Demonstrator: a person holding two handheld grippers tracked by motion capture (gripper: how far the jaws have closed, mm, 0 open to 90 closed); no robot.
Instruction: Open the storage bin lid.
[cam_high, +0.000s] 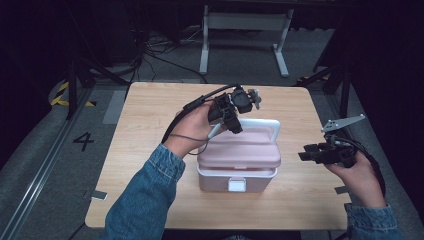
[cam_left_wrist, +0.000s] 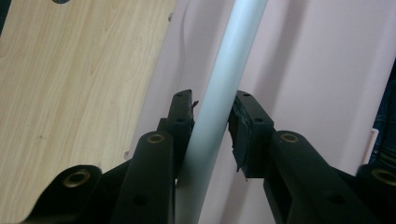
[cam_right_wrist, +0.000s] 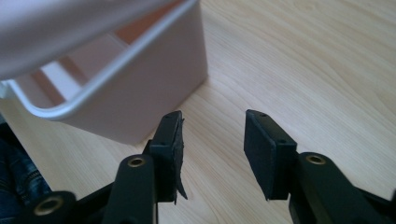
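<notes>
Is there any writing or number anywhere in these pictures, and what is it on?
"4": a dark numeral marked on the grey floor left of the wooden table.
The pink box, its white latch and both grippers carry no writing that I can see.

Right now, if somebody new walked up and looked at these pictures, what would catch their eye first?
First, the pink storage box in the middle of the wooden table, its lid raised slightly off the base. Next, the left gripper, shut on the box's white handle above the lid. The right gripper hangs open, off to the box's right above the table.
</notes>
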